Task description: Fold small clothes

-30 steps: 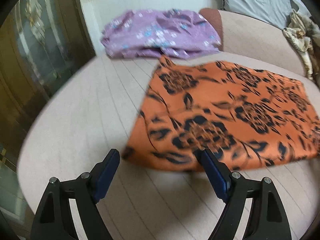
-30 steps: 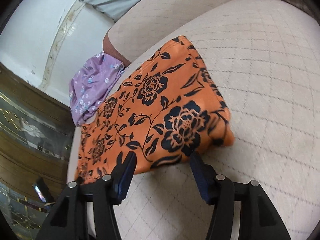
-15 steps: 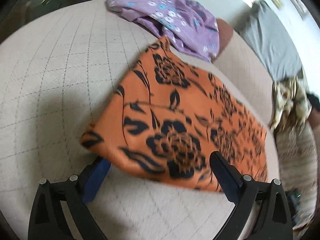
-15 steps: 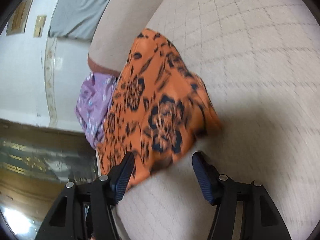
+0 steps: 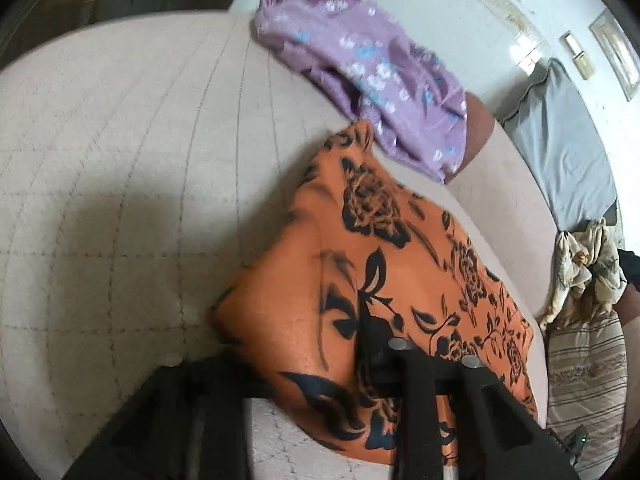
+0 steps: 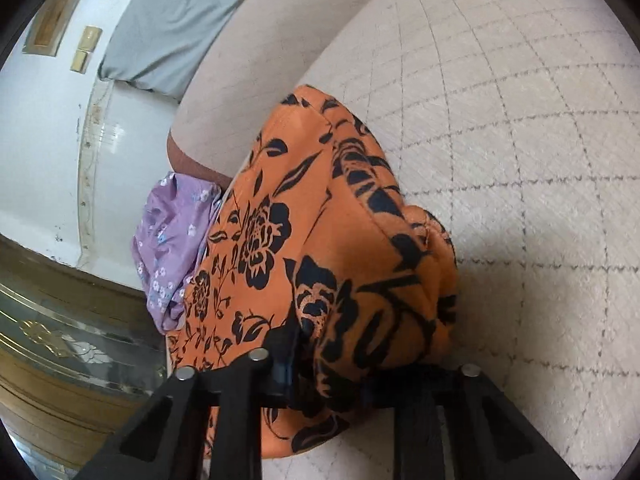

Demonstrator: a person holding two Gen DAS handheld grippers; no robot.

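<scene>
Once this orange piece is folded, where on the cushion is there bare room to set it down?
Bare quilted cushion lies left of the orange floral cloth in the left view, and right of it in the right view. Crowded: the far edge, where the purple floral garment nearly touches it.

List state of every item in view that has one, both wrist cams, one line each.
orange floral garment: on the sofa seat, near edge bunched up between the jaws of both grippers.
purple floral garment: crumpled, unfolded, at the seat's far end, touching the orange one's far corner.
left gripper: jaws closing, orange fabric between them.
right gripper: jaws closing, orange fabric gathered between them.
grey pillow: leaning on the sofa back.
</scene>
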